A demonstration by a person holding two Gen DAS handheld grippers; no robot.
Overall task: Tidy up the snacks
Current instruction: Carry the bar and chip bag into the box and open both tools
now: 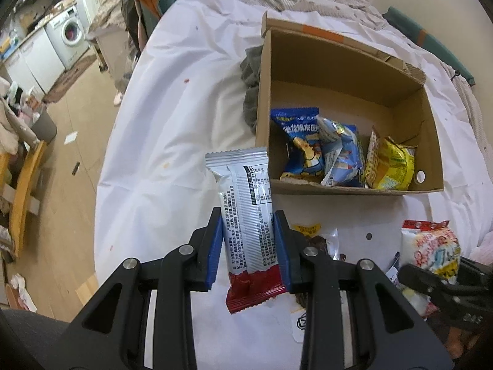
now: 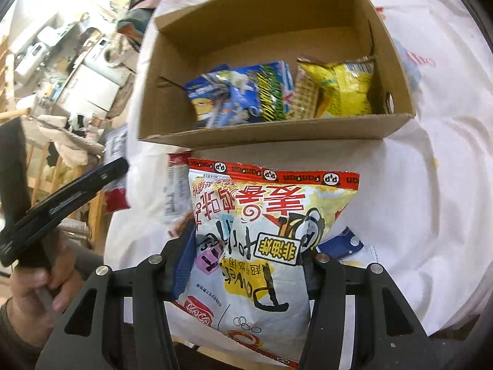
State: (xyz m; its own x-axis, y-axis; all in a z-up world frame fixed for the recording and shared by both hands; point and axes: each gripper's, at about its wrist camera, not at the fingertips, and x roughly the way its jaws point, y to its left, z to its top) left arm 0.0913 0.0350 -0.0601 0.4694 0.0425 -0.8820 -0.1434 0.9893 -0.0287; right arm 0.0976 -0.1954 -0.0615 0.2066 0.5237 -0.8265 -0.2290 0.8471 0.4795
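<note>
Left wrist view: a silver-and-red snack bar [image 1: 246, 225] was clamped by the left gripper [image 1: 249, 243] (cardboard box [image 1: 348, 61] at one o'clock); a puffed snack bag [image 2: 255, 246] was pinched by the right gripper [image 2: 246, 262].

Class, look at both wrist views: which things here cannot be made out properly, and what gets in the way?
- Dark snack packet, left wrist view: mostly behind the left gripper.
- Blue packet, right wrist view: mostly under the big snack bag.
- Cardboard box, right wrist view: near wall hides the packets' lower parts.

Washing machine [image 1: 71, 30], white sheet [image 1: 172, 98], grey cloth [image 1: 251, 77]
</note>
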